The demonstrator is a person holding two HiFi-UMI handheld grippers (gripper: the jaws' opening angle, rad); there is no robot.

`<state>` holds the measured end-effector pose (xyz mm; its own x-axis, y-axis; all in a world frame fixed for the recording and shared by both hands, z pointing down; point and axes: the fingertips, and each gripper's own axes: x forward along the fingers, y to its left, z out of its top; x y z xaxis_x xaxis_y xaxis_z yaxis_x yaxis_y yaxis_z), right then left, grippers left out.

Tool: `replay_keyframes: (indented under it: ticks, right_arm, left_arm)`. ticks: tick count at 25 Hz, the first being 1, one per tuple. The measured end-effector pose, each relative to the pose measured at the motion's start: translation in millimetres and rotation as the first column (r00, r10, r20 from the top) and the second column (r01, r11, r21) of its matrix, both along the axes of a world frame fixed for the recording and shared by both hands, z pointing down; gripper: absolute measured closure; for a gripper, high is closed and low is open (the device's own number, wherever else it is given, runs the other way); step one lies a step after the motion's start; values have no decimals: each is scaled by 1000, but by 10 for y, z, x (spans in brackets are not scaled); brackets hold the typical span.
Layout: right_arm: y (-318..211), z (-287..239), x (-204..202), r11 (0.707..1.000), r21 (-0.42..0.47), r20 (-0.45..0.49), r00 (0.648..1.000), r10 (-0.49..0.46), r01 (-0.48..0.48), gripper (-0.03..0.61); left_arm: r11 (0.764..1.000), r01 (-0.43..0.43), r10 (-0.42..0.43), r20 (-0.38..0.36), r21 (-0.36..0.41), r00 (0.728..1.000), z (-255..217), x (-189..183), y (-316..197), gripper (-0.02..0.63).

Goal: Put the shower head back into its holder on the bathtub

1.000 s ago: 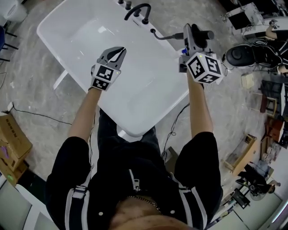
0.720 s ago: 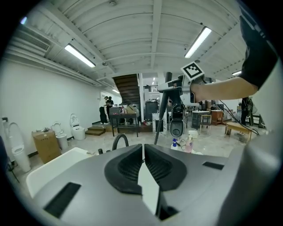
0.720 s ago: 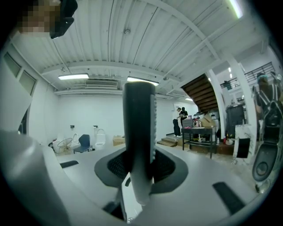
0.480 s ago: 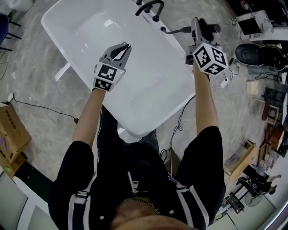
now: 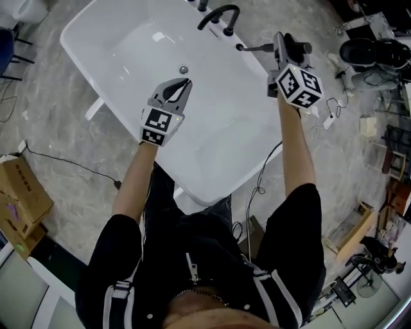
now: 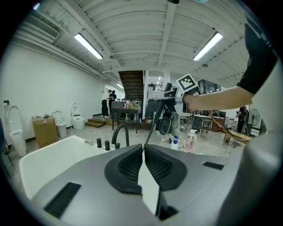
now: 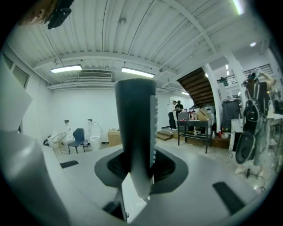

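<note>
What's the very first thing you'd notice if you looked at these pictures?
A big white bathtub fills the upper half of the head view, with a black curved tap at its far end. Beside that tap, the right hand-held gripper grips a dark shower head standing upright. The left hand-held gripper hangs shut and empty over the tub.
</note>
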<state>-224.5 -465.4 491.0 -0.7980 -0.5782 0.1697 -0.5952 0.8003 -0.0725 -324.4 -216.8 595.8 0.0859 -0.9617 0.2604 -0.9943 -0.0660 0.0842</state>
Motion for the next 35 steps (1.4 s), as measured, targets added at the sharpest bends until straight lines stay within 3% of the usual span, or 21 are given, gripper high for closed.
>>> replay_keyframes:
  ticks: [8, 22, 35]
  right_arm:
    - [-191, 482, -90, 999, -44, -37, 999, 19, -21, 465]
    - [-519, 1271, -299, 995, -96, -120, 993, 19, -31, 465]
    - [-805, 1855, -348, 983, -164, -165, 985, 53, -80, 465]
  left_arm:
    - [999, 3, -4, -31, -36, 1000, 259, -76, 75, 578]
    - [993, -18, 19, 2, -115, 1000, 558, -204, 211, 578]
    - [988, -15, 9, -37, -154, 999, 894, -262, 226, 578]
